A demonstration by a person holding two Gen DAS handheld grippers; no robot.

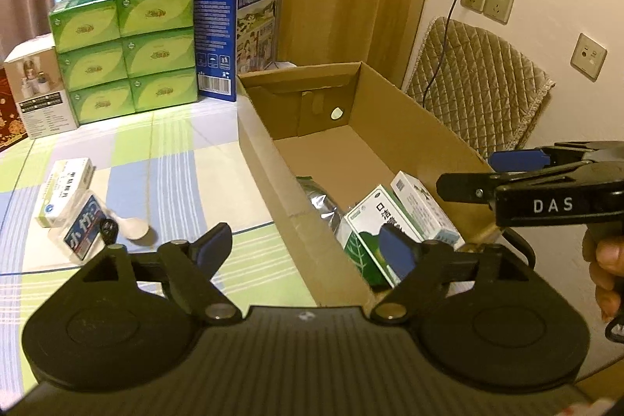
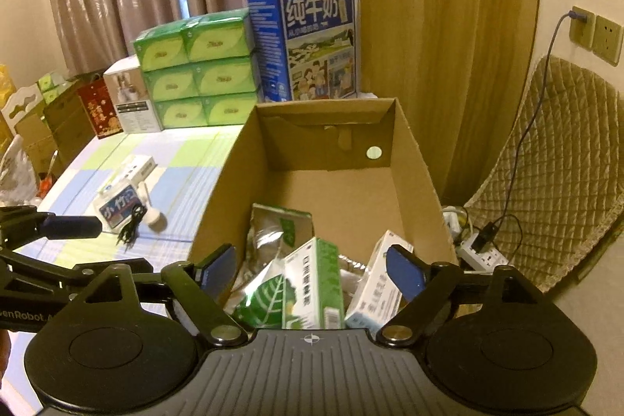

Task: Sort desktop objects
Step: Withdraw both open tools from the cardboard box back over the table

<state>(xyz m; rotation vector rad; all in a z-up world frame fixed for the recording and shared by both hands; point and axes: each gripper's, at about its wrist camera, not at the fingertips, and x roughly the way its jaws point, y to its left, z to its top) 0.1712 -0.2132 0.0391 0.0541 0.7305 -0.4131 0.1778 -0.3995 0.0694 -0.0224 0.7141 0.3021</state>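
The left gripper hangs with its jaws spread wide and nothing between them, straddling the near left wall of the cardboard box. The right gripper is likewise released, its blue pads apart over the near end of the box with no pad pressing on anything. Inside the box, at its near end, lie a green carton, tilted on its side, a white-and-blue carton leaning just beside it on the right, and a silver foil pouch behind and partly under them. The green carton sits directly below the gap of the right gripper; the white-and-blue carton lies close by that gripper's right pad. The far half of the box floor is bare. On the checked tablecloth, well to the left of the box and of the left gripper, are a small white medicine box, a clear packet with a blue label touching it, a white spoon-like piece and a small black item.
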